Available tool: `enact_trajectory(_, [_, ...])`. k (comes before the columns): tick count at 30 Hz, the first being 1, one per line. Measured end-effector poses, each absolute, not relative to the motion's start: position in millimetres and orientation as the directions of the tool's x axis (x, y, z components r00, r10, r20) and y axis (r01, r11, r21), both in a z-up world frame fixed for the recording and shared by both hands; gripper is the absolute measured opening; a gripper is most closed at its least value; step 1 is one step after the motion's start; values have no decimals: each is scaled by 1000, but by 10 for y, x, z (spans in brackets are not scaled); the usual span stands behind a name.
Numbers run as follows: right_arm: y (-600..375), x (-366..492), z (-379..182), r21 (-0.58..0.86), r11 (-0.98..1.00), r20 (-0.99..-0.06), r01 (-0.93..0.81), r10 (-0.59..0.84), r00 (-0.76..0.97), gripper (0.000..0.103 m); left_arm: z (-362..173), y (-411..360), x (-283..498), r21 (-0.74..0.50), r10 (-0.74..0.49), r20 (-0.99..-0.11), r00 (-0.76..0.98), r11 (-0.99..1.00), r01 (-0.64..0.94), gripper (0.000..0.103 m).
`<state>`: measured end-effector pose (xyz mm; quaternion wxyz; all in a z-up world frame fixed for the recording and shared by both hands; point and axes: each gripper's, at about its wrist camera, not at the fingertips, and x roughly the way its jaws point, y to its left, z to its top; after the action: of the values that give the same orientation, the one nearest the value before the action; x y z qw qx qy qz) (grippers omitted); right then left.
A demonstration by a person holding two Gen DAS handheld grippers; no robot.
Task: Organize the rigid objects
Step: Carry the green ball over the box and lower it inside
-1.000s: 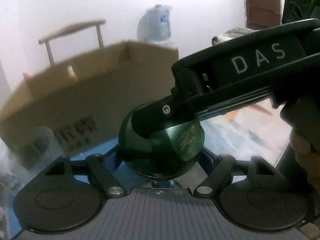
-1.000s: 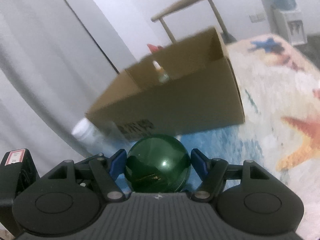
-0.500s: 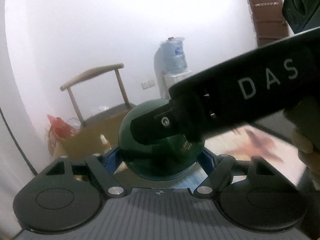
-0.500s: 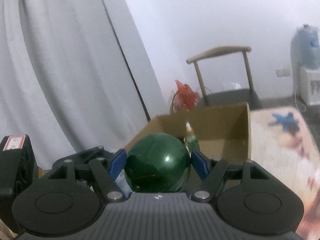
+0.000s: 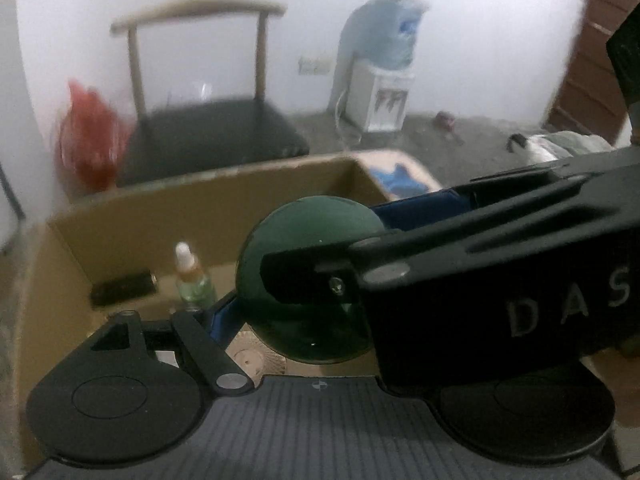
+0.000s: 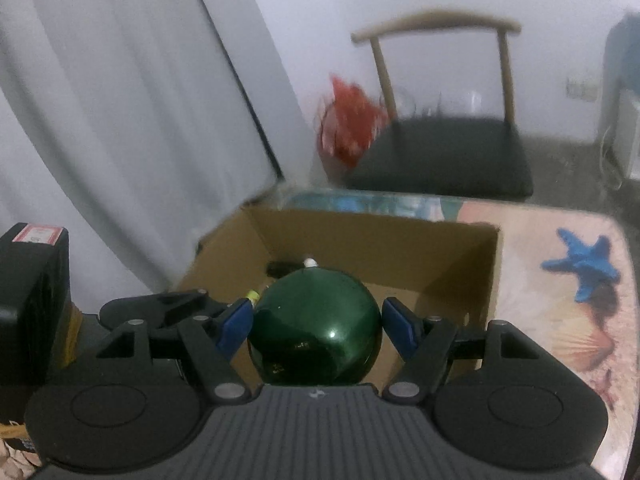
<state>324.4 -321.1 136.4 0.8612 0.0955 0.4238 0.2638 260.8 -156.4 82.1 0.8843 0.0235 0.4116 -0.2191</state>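
A dark green glossy ball hangs above the open cardboard box. My right gripper is shut on it, with the blue pads against its sides. In the left wrist view the same ball sits in my left gripper, which is also shut on it. The right gripper's black finger crosses the ball's front and hides my left gripper's right finger. Inside the box a small dropper bottle stands beside a flat black item.
The box rests on a table with a starfish-print cloth. Behind it are a chair with a black seat and a red bag, with a grey curtain to the left. A water dispenser stands by the far wall.
Both grippers have risen with the ball and moved over the box. A second ago the box's outer wall faced me; now I look down into it.
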Motion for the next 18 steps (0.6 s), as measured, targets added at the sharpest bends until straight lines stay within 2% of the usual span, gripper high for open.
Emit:
enact_trajectory(8, [-3127,3836,1025,414,837,-756,-356,535,378,75,558,-1487,3048,-246,-361,-809,464,925,290,80])
enact_trajectory(18, [-3037,4039,868,370,840,-796,-398,507,330,75,419,-1602,3296,-231,-316,-845,431,943,238,80])
